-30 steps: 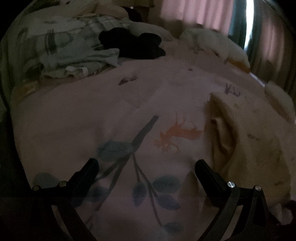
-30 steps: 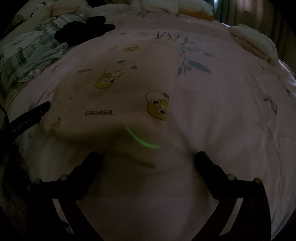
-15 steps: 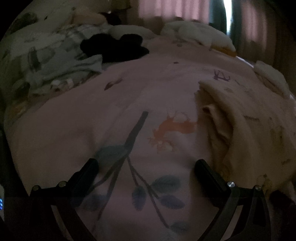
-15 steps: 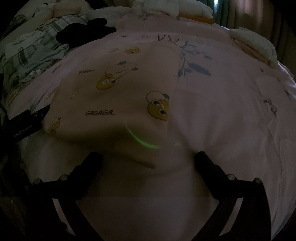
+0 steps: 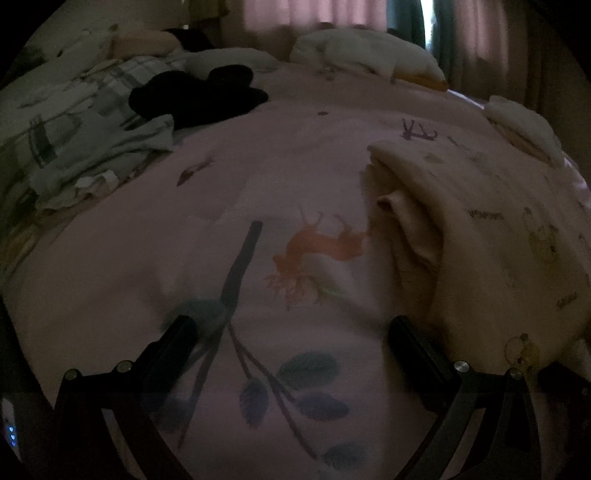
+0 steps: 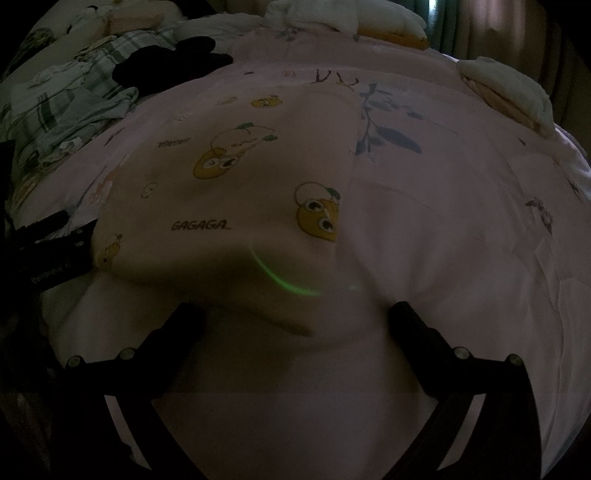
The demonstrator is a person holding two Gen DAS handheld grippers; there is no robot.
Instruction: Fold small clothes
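A small cream garment (image 6: 236, 192) printed with yellow cartoon faces and the word GAGAGA lies folded on the pink bedspread (image 6: 461, 240). In the left wrist view the same garment (image 5: 480, 236) sits to the right, its folded edge facing the camera. My right gripper (image 6: 291, 314) stands open just in front of the garment's near edge, nothing between its fingers. My left gripper (image 5: 291, 325) is open over bare bedspread, left of the garment. The left gripper's body (image 6: 48, 251) shows at the left edge of the right wrist view, beside the garment.
A heap of pale checked clothes (image 5: 85, 147) and a black garment (image 5: 199, 92) lie at the far left of the bed. White pillows (image 5: 365, 51) and folded white cloth (image 6: 509, 92) line the far side. Pink curtains (image 5: 314, 14) hang behind. The room is dim.
The left gripper has swung left and tilted, so the garment slid toward the right of its view. In the right wrist view the left gripper has come closer to the garment.
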